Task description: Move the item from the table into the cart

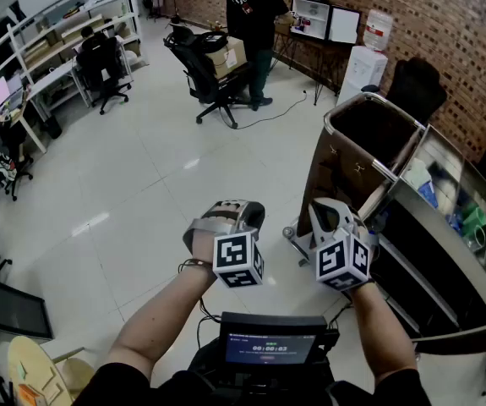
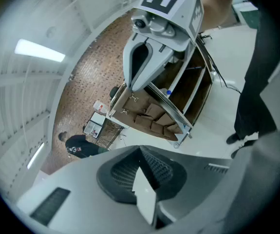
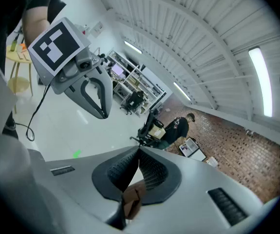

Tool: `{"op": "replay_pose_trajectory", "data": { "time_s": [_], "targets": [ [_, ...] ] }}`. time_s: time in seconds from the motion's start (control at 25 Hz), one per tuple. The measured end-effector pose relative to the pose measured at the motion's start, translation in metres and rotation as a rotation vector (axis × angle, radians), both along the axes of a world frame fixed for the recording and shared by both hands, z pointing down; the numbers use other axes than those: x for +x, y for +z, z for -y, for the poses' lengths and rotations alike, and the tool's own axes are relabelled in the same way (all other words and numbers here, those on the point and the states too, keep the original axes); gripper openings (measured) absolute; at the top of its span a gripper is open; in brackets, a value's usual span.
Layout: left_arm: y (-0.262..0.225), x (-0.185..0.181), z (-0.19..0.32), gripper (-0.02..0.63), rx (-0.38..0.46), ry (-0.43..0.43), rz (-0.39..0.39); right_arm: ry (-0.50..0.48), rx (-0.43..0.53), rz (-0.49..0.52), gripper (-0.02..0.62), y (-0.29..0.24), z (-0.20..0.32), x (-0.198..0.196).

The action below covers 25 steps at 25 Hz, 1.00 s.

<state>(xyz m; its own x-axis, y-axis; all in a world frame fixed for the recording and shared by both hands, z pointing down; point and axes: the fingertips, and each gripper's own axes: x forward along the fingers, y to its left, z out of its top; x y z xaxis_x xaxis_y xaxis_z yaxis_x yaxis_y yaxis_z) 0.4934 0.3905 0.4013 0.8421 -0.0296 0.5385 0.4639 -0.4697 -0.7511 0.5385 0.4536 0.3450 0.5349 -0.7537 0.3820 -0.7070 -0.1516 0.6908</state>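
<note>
Both grippers are held side by side in front of the person, over the white floor. My left gripper is shut, and its own view shows the ribbed pads closed together with nothing between them. My right gripper is also shut and empty; it shows in the left gripper view as the right gripper. The cart, a metal frame with a deep brown liner, stands just ahead and right of the right gripper. The table lies at the far right with several small blue and green items on it.
A person in black stands at the back by office chairs. Desks and shelves line the left wall. A brick wall with a water dispenser runs behind the cart. A screen hangs at the person's chest.
</note>
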Motion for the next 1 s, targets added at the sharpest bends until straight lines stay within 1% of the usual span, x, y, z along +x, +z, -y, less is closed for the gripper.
{"op": "replay_pose_trajectory", "data": {
  "time_s": [0.08, 0.16, 0.28, 0.4, 0.48, 0.56, 0.68, 0.72, 0.8, 0.84, 0.96, 1.0],
  "targets": [
    [-0.009, -0.009, 0.024, 0.0, -0.084, -0.048, -0.018, -0.017, 0.046, 0.028, 0.005, -0.003, 0.021, -0.005],
    [-0.019, -0.019, 0.049, 0.0, -0.157, -0.108, -0.043, -0.055, 0.099, 0.062, 0.005, -0.009, 0.045, -0.01],
    [-0.03, -0.04, 0.09, 0.0, -0.226, -0.237, -0.081, -0.164, 0.17, 0.138, 0.005, -0.015, 0.087, -0.025],
    [-0.05, -0.072, 0.139, 0.0, -0.302, -0.394, -0.141, -0.282, 0.22, 0.227, 0.005, -0.024, 0.139, -0.049],
    [-0.057, -0.1, 0.167, 0.0, -0.359, -0.484, -0.179, -0.338, 0.246, 0.281, 0.005, -0.027, 0.169, -0.065],
    [-0.06, -0.131, 0.2, 0.0, -0.391, -0.558, -0.219, -0.383, 0.276, 0.333, 0.005, -0.03, 0.204, -0.084],
    [-0.075, -0.2, 0.268, 0.012, -0.429, -0.678, -0.3, -0.455, 0.329, 0.411, 0.005, -0.045, 0.271, -0.139],
    [-0.08, -0.228, 0.293, 0.012, -0.449, -0.716, -0.333, -0.48, 0.342, 0.419, 0.005, -0.051, 0.296, -0.161],
    [-0.092, -0.286, 0.342, 0.012, -0.496, -0.788, -0.398, -0.529, 0.358, 0.396, 0.005, -0.059, 0.346, -0.207],
    [-0.094, -0.316, 0.366, 0.011, -0.51, -0.823, -0.422, -0.548, 0.369, 0.401, 0.005, -0.061, 0.37, -0.228],
    [-0.089, -0.404, 0.435, 0.011, -0.492, -0.92, -0.477, -0.605, 0.395, 0.482, 0.005, -0.058, 0.439, -0.291],
    [-0.089, -0.431, 0.456, 0.011, -0.498, -0.948, -0.501, -0.627, 0.401, 0.505, 0.005, -0.058, 0.463, -0.311]
  ]
}}
